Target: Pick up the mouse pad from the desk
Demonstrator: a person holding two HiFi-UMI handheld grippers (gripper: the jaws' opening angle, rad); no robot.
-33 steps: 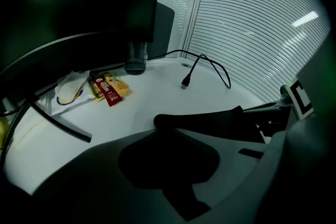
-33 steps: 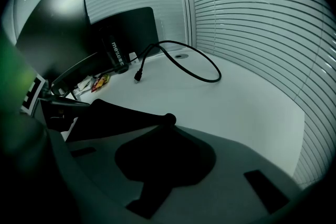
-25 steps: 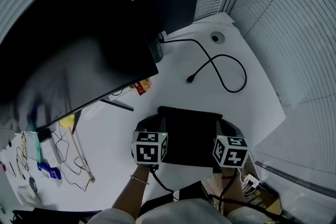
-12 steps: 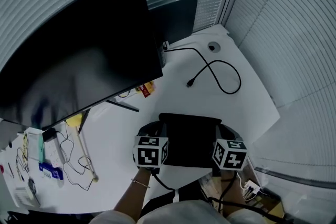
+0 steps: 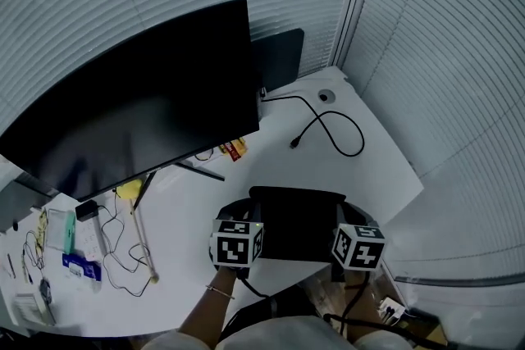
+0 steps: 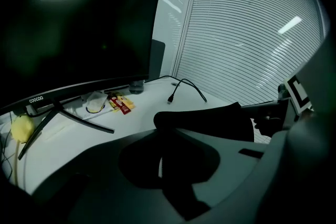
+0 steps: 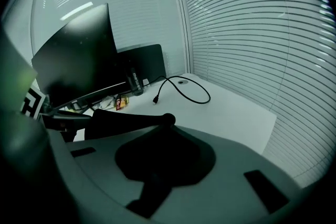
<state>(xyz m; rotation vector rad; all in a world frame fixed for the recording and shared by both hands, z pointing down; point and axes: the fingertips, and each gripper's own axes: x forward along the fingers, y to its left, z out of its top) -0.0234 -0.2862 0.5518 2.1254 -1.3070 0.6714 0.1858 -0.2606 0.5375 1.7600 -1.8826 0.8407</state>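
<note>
- Over the last second the desk (image 5: 365,168) has dropped away beneath you. The monitor (image 5: 139,119) at 10 o'clock and the loose cable (image 5: 332,127) at 1 o'clock both look smaller and farther off than before.
- The mouse pad (image 5: 299,221) has kept its place between your two grippers, at 6 o'clock in the head view and close to your body.
- I take this to mean the pad has come up with you and is clear of the desk, over its near edge. The pick-up looks essentially done, and what remains is only to keep it steady.
- Your left gripper (image 5: 246,217) has its jaws pinched together on the pad's left edge, with only a sliver of a gap showing where the sheet passes through.
- Your right gripper (image 5: 343,221) is likewise clamped on the pad's right edge, so you have no spare opening on either side.
- The pad is a plain black rectangle, thin and matte, and it hangs roughly level between the two grips.
- From the gripper views you see it nearly edge-on, as a dark sheet with a rounded, slightly bulged rim where the jaws bite. That suggests it is soft and would sag if either grip eased.
</note>
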